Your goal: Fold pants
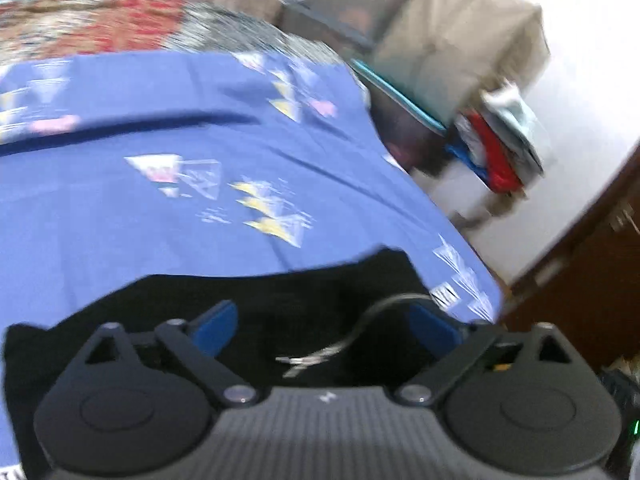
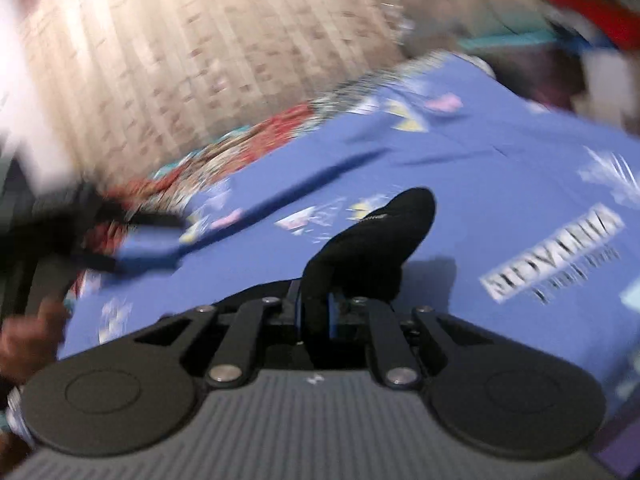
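Note:
The black pants (image 1: 280, 300) lie on a blue patterned bedsheet (image 1: 160, 200), right under my left gripper (image 1: 324, 320). That gripper is open, with its blue fingertips (image 1: 216, 324) spread over the cloth; a grey drawstring (image 1: 360, 328) lies between them. In the right wrist view my right gripper (image 2: 314, 312) is shut on a bunched fold of the black pants (image 2: 380, 232), which sticks up and forward above the sheet (image 2: 500, 184). Both views are motion-blurred.
A red and teal patterned blanket (image 1: 100, 24) lies at the far side of the bed. Storage boxes (image 1: 440, 40) and stacked clothes (image 1: 500, 144) stand beyond the bed's right edge. A dark wooden door (image 1: 580, 280) is at right. A tiled wall (image 2: 200, 60) rises behind.

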Demonstrator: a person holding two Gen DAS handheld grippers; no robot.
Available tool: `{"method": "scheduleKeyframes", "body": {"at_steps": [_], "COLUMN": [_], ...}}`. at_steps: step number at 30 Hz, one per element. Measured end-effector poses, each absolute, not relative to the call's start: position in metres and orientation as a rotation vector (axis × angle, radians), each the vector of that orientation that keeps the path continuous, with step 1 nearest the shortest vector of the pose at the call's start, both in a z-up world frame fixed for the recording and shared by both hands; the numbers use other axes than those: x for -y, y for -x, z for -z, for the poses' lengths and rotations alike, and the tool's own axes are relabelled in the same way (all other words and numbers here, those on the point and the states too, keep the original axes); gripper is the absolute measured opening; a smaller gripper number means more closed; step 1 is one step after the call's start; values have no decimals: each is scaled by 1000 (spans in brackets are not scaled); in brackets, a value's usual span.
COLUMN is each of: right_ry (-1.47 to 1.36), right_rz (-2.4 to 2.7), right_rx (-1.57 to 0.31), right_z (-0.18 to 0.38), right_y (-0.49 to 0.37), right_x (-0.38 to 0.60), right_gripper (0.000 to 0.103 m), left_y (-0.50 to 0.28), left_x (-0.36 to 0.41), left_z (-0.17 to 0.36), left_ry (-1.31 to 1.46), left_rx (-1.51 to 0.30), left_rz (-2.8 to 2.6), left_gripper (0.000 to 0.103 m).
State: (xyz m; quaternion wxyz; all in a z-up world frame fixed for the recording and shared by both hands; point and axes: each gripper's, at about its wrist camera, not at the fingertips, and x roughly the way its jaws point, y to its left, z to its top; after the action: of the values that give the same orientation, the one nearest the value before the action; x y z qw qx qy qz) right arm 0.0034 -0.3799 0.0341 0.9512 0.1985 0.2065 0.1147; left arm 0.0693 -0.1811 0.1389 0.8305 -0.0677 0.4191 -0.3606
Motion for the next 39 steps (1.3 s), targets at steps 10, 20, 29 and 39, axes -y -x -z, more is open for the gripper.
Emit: {"method": "scheduleKeyframes", "body": {"at_steps": [10,20,29,39], "right_ry": [-148,-299,-177,-282], "right_rz": [-318,-558,-735,-778], "right_rx": [-427,-425,-549,-694], "right_z": [-43,-59,-55,-41], "right_y": [3,-3,-31,-23], "right_x": [320,296,206,218], "right_gripper": [15,15,15,28], "left_y": [-61,-67,-71,-81], "left_x": [249,94,-17,-35], "left_z": [-123,-139,-96,-20], "left_ry": [-121,277,455,529], "left_rx": [-994,-984,-997,-1085], "left_rz": [808,693,469,373], "left_gripper": [25,19,19,22]}}
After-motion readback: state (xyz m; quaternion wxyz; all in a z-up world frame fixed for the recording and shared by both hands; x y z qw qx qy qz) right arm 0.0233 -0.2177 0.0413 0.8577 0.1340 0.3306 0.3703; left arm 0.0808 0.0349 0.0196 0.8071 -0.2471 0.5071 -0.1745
